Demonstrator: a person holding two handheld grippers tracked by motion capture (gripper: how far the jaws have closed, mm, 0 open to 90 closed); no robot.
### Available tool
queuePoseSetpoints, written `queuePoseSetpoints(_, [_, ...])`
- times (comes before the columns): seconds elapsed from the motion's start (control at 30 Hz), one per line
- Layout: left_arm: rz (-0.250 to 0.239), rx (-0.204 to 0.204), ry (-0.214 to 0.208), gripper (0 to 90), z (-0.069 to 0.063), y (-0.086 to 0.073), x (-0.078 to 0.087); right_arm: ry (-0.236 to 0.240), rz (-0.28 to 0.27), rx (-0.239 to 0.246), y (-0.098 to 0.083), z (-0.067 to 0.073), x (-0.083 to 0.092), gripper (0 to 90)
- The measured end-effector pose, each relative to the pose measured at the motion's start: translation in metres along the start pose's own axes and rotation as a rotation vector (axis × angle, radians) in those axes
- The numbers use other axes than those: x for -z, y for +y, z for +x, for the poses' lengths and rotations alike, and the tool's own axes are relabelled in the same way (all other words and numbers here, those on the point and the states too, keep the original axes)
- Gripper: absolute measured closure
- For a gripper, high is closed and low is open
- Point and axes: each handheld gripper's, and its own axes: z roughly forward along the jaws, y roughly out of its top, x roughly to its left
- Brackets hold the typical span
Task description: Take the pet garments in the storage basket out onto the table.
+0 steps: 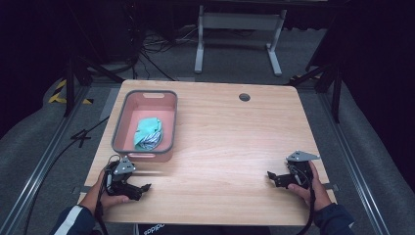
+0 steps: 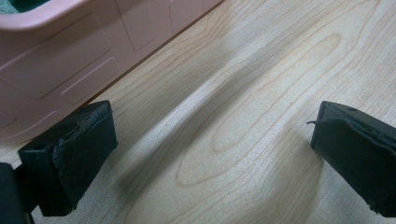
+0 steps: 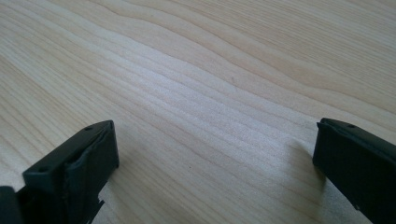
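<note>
A pink bin (image 1: 128, 115) with a grey rim stands at the table's left side, and a teal, striped bundle of cloth (image 1: 148, 133) lies inside it. My left gripper (image 1: 144, 188) rests low on the table just in front of the bin, open, with bare wood between its jaws. In the left gripper view the gripper (image 2: 212, 140) has the bin's pink wall (image 2: 60, 60) close at the upper left. My right gripper (image 1: 270, 176) sits near the front right of the table, pointing left. Its jaws (image 3: 215, 158) stand wide apart over bare wood.
The light wooden table (image 1: 230, 132) has a round cable hole (image 1: 244, 97) at its back. Dark carpet, cables and a grey stand's legs (image 1: 240, 39) lie beyond the far edge. Metal rails run along both sides of the table.
</note>
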Motion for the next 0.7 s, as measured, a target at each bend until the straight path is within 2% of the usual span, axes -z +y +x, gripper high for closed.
queuePoseSetpoints(0.3, [0.001, -0.002, 0.001, 2.0, 0.0, 0.0, 0.002, 0.001, 0.0, 0.0, 0.0, 0.0, 0.0, 0.5])
queuePoseSetpoints(0.47, [0.03, 0.019, 0.012, 16.7, 0.001, 0.0, 0.011, -0.001, 0.0, 0.0, 0.0, 0.0, 0.0, 0.5])
queuePoseSetpoints(0.53, [0.04, 0.007, -0.007, 16.6, 0.0, 0.001, 0.014, -0.001, 0.0, -0.001, 0.0, 0.0, 0.0, 0.5])
queuePoseSetpoints(0.57, [0.034, -0.005, -0.031, 17.6, 0.0, 0.001, 0.018, 0.0, 0.0, -0.001, 0.0, 0.0, 0.0, 0.5])
queuePoseSetpoints(0.7, [0.041, -0.017, -0.04, 20.0, -0.005, 0.004, 0.028, 0.001, 0.0, 0.0, 0.0, 0.0, 0.0, 0.4])
